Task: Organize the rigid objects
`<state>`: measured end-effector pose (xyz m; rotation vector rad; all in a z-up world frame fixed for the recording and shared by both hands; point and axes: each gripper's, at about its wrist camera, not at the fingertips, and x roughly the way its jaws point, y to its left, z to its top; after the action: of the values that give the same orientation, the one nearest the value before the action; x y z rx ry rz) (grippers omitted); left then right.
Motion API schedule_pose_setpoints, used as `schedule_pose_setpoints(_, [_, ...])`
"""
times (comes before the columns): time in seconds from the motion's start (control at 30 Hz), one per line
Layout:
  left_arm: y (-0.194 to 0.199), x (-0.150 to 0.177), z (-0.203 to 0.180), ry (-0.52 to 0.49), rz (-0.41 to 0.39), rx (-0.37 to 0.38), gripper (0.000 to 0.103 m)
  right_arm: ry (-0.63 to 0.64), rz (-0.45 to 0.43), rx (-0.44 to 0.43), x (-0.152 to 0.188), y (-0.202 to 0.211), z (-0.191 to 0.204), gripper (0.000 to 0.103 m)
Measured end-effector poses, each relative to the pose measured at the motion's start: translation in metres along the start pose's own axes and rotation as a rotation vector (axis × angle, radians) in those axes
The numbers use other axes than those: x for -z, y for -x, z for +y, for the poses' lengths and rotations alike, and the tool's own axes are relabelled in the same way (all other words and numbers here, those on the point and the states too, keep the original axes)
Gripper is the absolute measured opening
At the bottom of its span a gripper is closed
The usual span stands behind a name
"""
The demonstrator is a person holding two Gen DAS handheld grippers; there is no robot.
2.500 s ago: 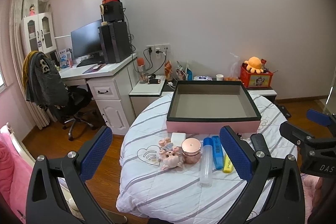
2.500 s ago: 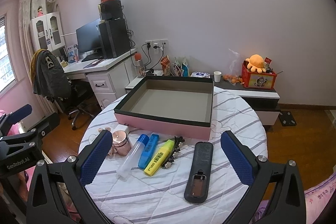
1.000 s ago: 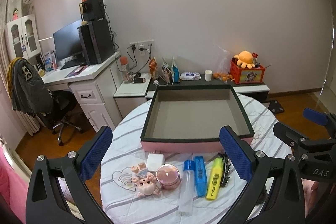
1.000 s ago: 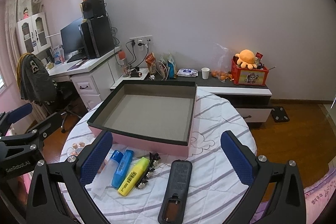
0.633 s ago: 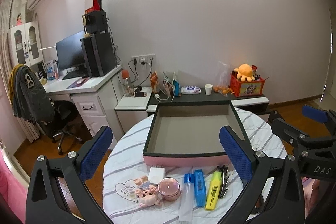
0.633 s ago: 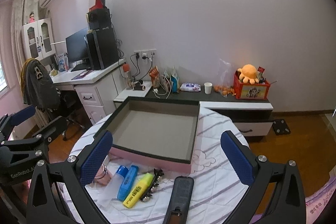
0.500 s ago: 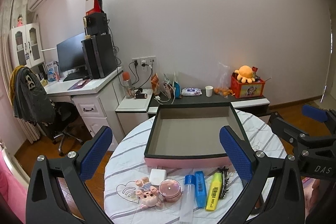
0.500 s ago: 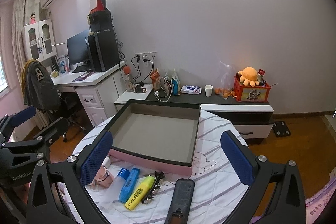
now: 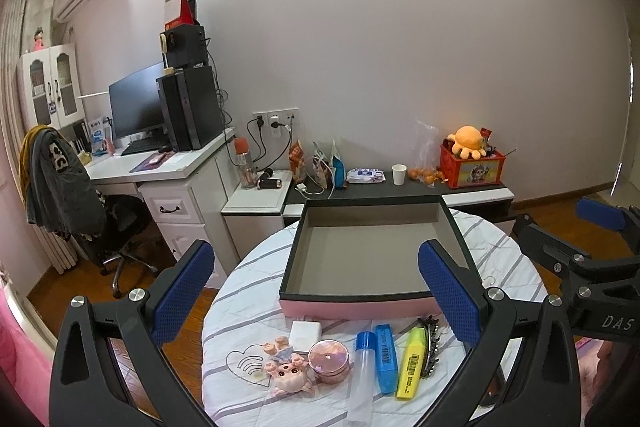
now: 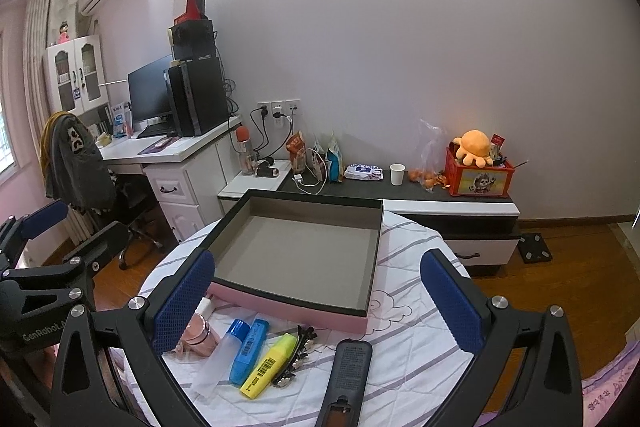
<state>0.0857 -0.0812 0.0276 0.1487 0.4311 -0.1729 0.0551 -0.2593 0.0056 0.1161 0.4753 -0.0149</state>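
An empty pink box with a dark rim stands on the round striped table. In front of it lie a pig figurine, a pink round jar, a white charger block, a clear tube with a blue cap, a blue highlighter, a yellow highlighter, a hair clip and a black remote. My left gripper and right gripper hang open above the table, both holding nothing.
A white desk with a monitor and computer tower stands at the left, with an office chair draped in a jacket. A low cabinet behind the table carries snacks, a cup and a red box with an orange plush. Wooden floor lies around.
Both grippers have risen and pulled back a little, so the table and box look smaller and lower. Nothing on the table has moved and both grippers stay open.
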Motion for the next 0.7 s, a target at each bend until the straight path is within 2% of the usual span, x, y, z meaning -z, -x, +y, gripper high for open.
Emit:
schedule_pose_setpoints(0.43, [0.002, 0.0, 0.005, 0.006, 0.0, 0.003, 0.103, 0.022, 0.002, -0.002, 0.0, 0.004, 0.01, 0.103])
schedule_pose_setpoints(0.7, [-0.016, 0.018, 0.022, 0.005, 0.065, -0.001, 0.103, 0.014, 0.049, 0.018, 0.01, -0.005, 0.005, 0.103])
